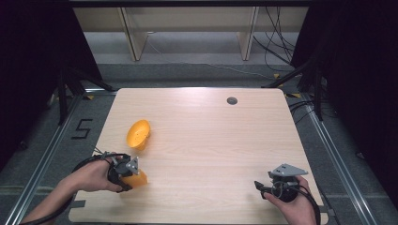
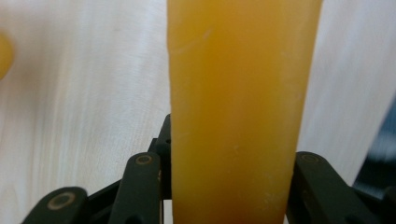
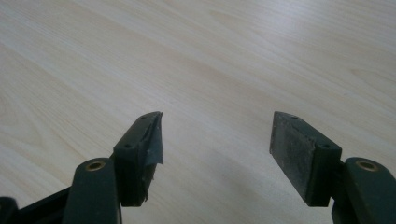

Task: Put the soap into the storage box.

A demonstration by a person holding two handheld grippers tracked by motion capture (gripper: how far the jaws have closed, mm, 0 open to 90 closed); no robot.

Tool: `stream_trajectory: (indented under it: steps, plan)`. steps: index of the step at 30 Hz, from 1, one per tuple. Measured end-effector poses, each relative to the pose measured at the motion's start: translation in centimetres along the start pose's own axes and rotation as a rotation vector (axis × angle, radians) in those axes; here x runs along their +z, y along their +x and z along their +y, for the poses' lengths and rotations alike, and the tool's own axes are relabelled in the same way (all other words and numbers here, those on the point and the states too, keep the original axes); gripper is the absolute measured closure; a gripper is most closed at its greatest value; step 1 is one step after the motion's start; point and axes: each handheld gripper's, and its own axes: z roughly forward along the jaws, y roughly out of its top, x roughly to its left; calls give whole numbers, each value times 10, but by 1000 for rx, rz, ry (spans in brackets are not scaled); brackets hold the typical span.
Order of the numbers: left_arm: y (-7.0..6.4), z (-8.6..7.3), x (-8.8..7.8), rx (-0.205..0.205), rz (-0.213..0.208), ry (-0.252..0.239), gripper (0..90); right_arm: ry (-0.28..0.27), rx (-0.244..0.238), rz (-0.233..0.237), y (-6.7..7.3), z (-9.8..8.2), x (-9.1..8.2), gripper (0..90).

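Observation:
An orange plastic piece (image 1: pixel 140 180) stands near the table's front left edge, and my left gripper (image 1: pixel 133 175) is shut on it. In the left gripper view this orange piece (image 2: pixel 236 107) rises tall and smooth between the two black jaws of the left gripper (image 2: pixel 229 161), which press on both its sides. A second orange piece, a bowl-like shell (image 1: pixel 138 133), lies tipped on its side a little farther back; its blurred edge (image 2: pixel 3 53) shows at the left. My right gripper (image 1: pixel 259 186) rests at the front right, open, and the right gripper (image 3: pixel 217 135) has only bare wood between its pads.
The pale wooden table (image 1: pixel 211 140) has a small grey round cap (image 1: pixel 232 100) near its far edge. Black stands and cables lie on the floor beyond the table's back corners. A "5" marking (image 1: pixel 82 128) is on the floor at the left.

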Motion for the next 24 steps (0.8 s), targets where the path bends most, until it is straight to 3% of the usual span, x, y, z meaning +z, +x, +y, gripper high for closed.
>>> stream_trajectory:
  steps: [3, 4, 5, 6, 7, 8, 9, 10, 11, 13, 14, 15, 16, 19, 21, 22, 24]
  plan:
    - [-8, 2, -1, -101, 43, -33, 603, -5, 3, -2, 0, 0, -1, 354]
    - [-8, 3, -1, -134, 41, -34, 603, -5, 3, -2, 0, 0, -1, 354]
    - [-10, 5, -2, -196, 36, -50, 602, -14, -9, -2, -1, 0, 0, 354]
    - [-11, 6, 0, -464, 18, -187, 603, -11, 3, 1, 0, 0, -1, 354]
    - [-11, 6, 0, -464, 18, -187, 603, -11, 3, 1, 0, 0, -1, 354]
    - [-10, 7, -1, -526, -7, -170, 603, -7, 8, 3, 1, 0, -1, 355]
    - [-10, 9, -1, -546, -3, -130, 603, -7, 8, 3, 1, 0, -1, 355]
    - [-10, 12, -1, -545, 33, -112, 603, -6, 8, 2, 1, 0, -1, 355]
    - [-11, 15, 0, -572, 59, -107, 603, -9, 4, 0, 1, 0, -1, 354]
    - [-8, 19, 1, -617, 63, -98, 603, -2, 24, 0, 2, 1, -2, 354]
    - [-9, 22, 2, -665, 57, -102, 603, -5, 46, 8, 3, 1, -2, 355]
    - [-9, 24, 2, -679, 53, -97, 603, -2, 41, 15, 3, 1, -2, 355]
    - [-6, 26, 2, -668, 53, -98, 603, -9, 15, 10, 1, 1, -1, 355]
    - [-6, 35, 0, -754, 50, -98, 603, -10, 30, 6, 2, 1, -2, 355]
    - [-4, 40, -2, -784, 47, -105, 603, -26, -29, 6, -1, 1, 0, 355]
    - [-1, 44, -4, -808, 43, -105, 603, -22, -13, 3, 0, 1, -1, 355]
    - [0, 46, -5, -814, 46, -105, 603, -22, 5, 18, 1, 1, -1, 355]
